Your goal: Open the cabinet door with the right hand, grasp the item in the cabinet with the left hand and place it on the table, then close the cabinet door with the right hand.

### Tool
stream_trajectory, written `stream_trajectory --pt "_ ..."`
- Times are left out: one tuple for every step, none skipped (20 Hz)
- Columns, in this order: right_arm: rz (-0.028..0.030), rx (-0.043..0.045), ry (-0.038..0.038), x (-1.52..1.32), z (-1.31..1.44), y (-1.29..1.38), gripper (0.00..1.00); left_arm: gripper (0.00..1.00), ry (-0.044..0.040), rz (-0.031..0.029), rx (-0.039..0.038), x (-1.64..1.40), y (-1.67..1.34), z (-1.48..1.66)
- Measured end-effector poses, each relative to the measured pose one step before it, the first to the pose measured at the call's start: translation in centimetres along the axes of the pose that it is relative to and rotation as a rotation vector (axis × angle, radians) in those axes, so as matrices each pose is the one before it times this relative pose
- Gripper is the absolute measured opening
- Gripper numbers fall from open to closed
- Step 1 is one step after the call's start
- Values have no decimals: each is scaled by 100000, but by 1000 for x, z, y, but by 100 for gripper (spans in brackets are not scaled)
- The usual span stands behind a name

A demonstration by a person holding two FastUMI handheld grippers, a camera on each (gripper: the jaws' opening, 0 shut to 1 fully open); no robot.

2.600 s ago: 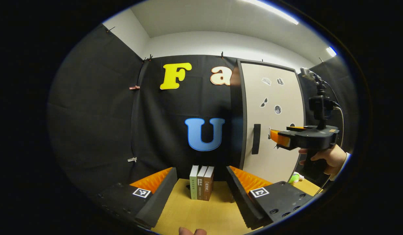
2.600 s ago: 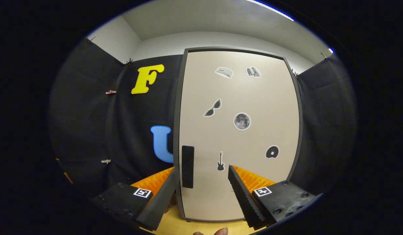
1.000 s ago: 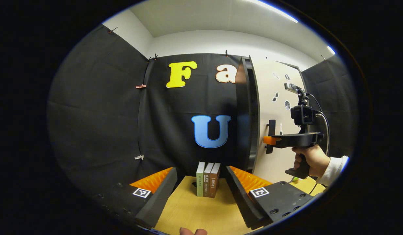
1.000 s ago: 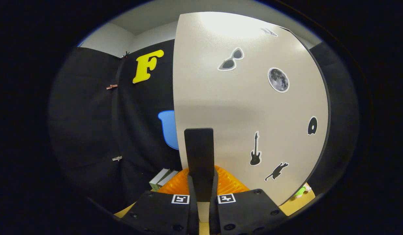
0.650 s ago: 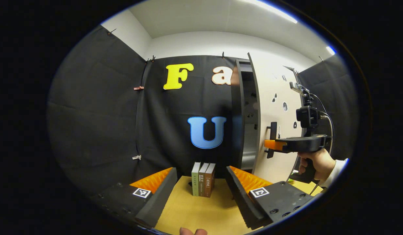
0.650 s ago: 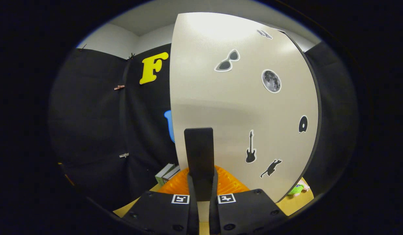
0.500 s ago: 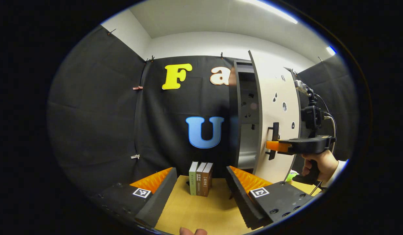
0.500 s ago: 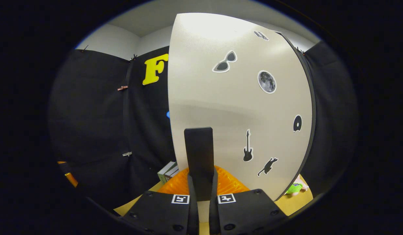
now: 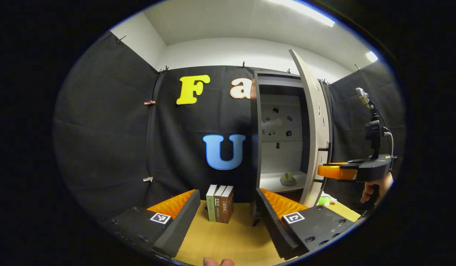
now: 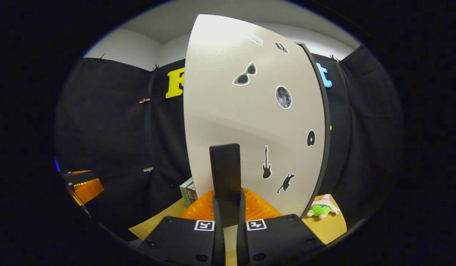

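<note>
In the left gripper view, your left claw (image 9: 228, 207) stands wide open with nothing between its fingers, low over the wooden surface (image 9: 228, 240). Three books (image 9: 219, 203) stand upright at the back of that surface, against the booth wall. To their right the cabinet (image 9: 279, 140) shows its inside — the cabinet door (image 9: 313, 125) is swung out toward you, seen almost edge-on. On the white shelf (image 9: 272, 181) inside lies the item (image 9: 288, 178), a small greenish rounded thing; what it is you cannot tell from here. Your right claw (image 9: 324, 171) is at the door's outer face, with your hand (image 9: 373, 186) under its grip. In the right gripper view, your right claw (image 10: 228, 218) is closed on the dark upright handle (image 10: 225, 173) of the door, both fingers pressed against it. The pale door face carries stickers — sunglasses (image 10: 244, 75), a moon (image 10: 283, 97), a guitar (image 10: 266, 167). A small green and pink plush toy (image 10: 321, 208) lies on the surface just past the door's lower right corner.
</note>
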State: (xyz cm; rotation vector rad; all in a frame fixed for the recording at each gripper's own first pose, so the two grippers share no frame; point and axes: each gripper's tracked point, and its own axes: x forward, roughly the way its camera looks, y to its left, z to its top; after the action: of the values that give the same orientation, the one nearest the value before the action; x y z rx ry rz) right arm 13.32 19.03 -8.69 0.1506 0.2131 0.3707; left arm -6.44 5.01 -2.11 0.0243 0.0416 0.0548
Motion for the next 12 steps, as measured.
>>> stream_trajectory --pt "-542 -585 -117 -531 19 -316 16 94 -243 -835 -141 11 -417 45" --pt "-756 -1048 -97 -344 60 -383 16 94 -7 -921 -293 145 -396 33" --pt "-1068 -785 -43 -437 26 -487 16 95 -64 -1029 -424 145 -484 -34" --pt "-1228 -139 -51 -416 15 -504 16 95 76 -1070 -301 92 -463 42" --pt "-1340 297 -12 -305 45 -475 16 95 -61 -998 -51 200 -493 15" --pt "-1349 2 -212 -239 62 -427 16 95 -131 -918 159 154 -437 101" --pt "-1469 -564 -241 -235 48 -476 16 95 -180 -992 23 134 -502 -18" --pt "-1731 -544 -612 -336 -7 -534 16 95 -177 -973 -282 186 -453 99" --pt "-1997 -615 -504 -204 23 -572 16 96 -139 -1039 -421 221 -555 2" --pt "-2224 -161 -713 -192 94 -524 15 95 -52 -1002 -355 125 -543 77" --pt "-2491 72 -215 -141 -28 -568 15 95 145 -777 -157 71 -346 -102" --pt "-2587 255 -706 -83 98 -547 15 94 180 -710 81 97 -359 18"
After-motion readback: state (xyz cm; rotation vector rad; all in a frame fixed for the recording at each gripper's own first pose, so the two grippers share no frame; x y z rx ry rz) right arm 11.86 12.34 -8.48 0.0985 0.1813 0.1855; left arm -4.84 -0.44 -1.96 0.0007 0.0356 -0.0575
